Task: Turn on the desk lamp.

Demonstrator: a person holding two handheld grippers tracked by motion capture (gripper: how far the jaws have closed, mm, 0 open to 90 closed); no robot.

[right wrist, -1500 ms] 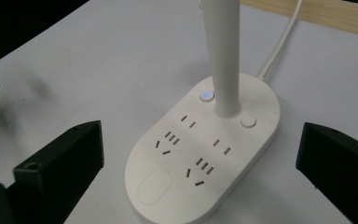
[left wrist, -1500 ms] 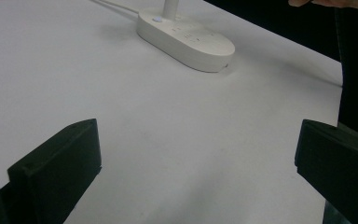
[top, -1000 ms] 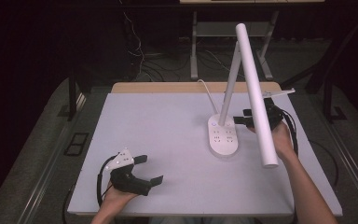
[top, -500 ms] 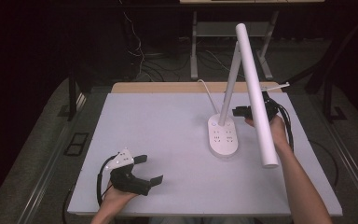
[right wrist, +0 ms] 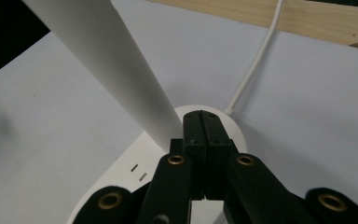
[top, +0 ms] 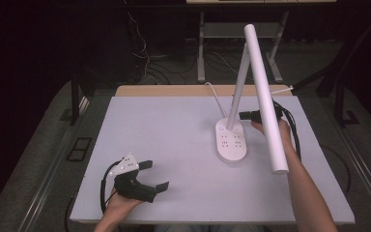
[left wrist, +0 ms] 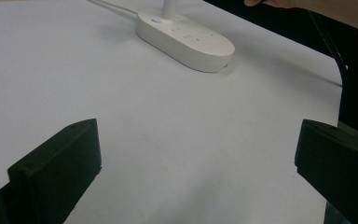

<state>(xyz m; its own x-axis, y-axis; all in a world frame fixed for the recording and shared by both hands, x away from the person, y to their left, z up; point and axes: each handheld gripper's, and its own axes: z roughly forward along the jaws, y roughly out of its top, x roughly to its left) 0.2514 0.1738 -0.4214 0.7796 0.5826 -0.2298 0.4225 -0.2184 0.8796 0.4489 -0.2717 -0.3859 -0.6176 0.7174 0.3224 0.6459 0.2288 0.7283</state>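
High view: the right gripper (top: 245,115) hovers beside the desk lamp (top: 231,145) right of centre, having shifted left toward its stem, while the left gripper (top: 154,175) rests near-left. Left gripper view: jaws wide apart, empty. Right gripper view: jaws have just closed together on nothing.

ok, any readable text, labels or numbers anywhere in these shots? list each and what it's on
None can be read.
Lamp base: small dark marks on top look like socket slots, not lettering; too small to tell more.
Lamp head, table, both grippers: no print visible.
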